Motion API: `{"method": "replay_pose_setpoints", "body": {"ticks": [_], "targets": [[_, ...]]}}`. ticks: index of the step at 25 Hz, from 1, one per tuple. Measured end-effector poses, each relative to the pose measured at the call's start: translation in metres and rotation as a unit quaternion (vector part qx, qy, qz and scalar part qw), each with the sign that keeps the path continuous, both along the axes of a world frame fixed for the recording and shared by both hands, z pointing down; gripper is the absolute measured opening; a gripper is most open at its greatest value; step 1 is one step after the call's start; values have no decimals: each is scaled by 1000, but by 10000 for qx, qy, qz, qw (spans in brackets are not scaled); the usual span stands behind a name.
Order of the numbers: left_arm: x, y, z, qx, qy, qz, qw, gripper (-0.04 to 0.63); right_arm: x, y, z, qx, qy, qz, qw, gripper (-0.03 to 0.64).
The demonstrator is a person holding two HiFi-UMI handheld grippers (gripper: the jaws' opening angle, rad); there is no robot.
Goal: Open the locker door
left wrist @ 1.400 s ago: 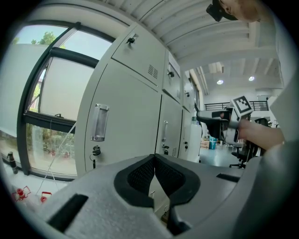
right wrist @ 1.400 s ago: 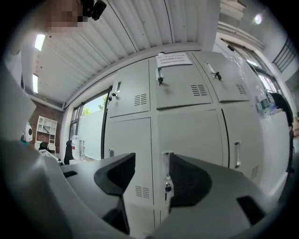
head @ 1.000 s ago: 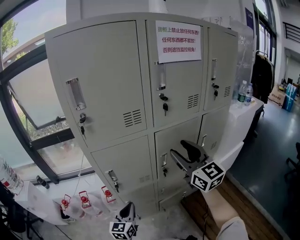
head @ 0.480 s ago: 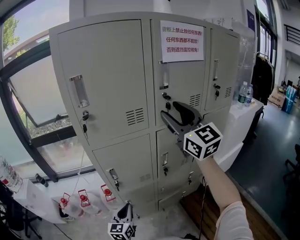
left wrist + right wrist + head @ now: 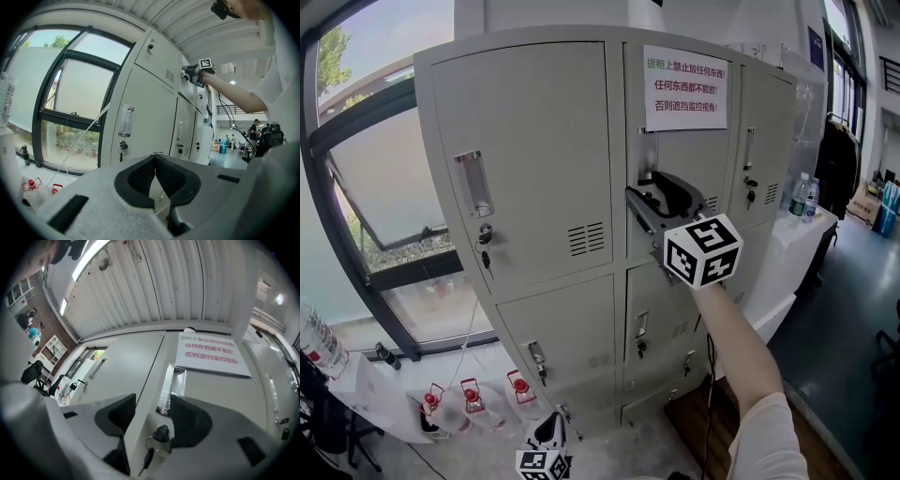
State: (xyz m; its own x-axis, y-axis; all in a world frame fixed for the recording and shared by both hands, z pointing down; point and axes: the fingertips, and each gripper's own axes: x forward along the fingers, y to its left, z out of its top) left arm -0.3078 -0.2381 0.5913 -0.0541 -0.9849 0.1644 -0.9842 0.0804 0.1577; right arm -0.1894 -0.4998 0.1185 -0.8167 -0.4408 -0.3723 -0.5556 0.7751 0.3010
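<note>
The grey locker has several doors. Its upper middle door carries a paper notice and a recessed handle. My right gripper is open, held up at that door just below the handle, with nothing between its fingers. In the right gripper view, the handle and the lock with a hanging key show through the gap of the right gripper. My left gripper hangs low near the floor; in its own view, the left gripper is shut and empty.
A large window runs along the left. Red-capped bottles stand on the floor by the locker's foot. A white table with water bottles adjoins the locker on the right. A dark coat hangs beyond.
My right gripper has risen from in front of the lower middle door to the upper middle door, just under its handle. The left gripper has stayed low.
</note>
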Motion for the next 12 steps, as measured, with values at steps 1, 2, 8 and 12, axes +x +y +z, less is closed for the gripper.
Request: {"method": "replay_pose_setpoints", "body": {"ticks": [1, 2, 8, 12], "targets": [[-1, 0, 1, -3, -7, 3, 10000, 9, -2, -2, -3, 14, -21, -1, 10000, 202], [-1, 0, 2, -10, -15, 9, 10000, 9, -4, -4, -6, 32, -37, 8, 10000, 202], [-5, -3, 5, -81, -77, -1, 9999, 9, -10, -19, -18, 68, -106, 120, 9998, 202], [-9, -4, 8, -108, -40, -16, 9999, 9, -17, -19, -18, 36, -90, 62, 9999, 202]]}}
